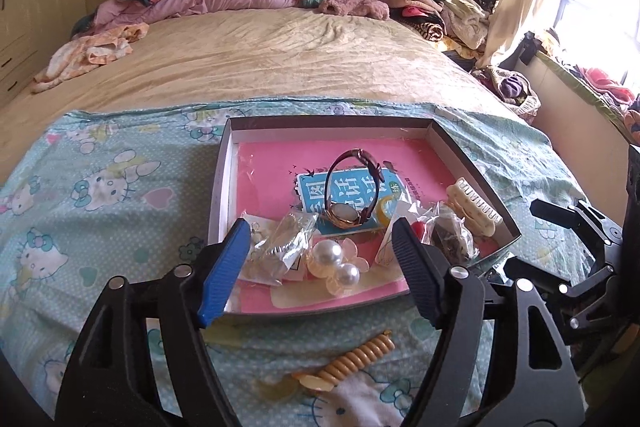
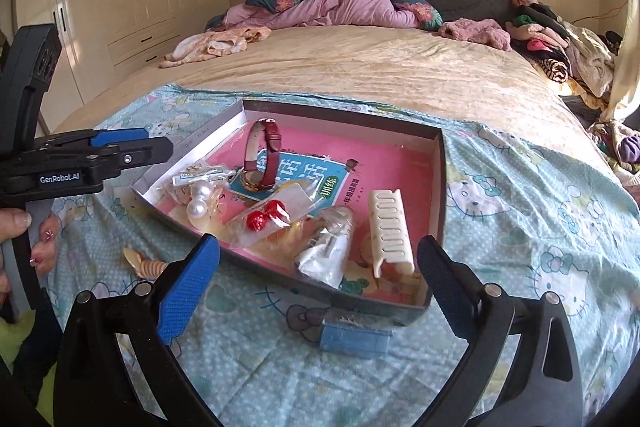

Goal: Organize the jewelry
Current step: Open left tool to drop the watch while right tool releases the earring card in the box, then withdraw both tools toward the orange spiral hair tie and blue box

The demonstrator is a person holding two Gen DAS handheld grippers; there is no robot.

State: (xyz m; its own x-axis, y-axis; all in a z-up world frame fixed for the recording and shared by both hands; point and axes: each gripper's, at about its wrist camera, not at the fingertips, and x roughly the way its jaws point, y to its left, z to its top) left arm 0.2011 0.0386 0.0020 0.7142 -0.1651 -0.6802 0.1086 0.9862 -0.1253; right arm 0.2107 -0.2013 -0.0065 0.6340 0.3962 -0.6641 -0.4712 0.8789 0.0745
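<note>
Pink-lined box on the bed holds our watch and pearls; the left hand-held gripper gapes empty. From the right, the right hand-held gripper also stands wide, holding nothing, before the hair claw.

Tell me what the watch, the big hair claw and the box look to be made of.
Watch: strap looks like glossy dark red leather or imitation, case gold-toned metal, judging by its shine.
Hair claw: cream plastic, smooth and matte, with moulded teeth.
Box: thin cardboard, dark outside, white inside; straight folded walls suggest it.
</note>
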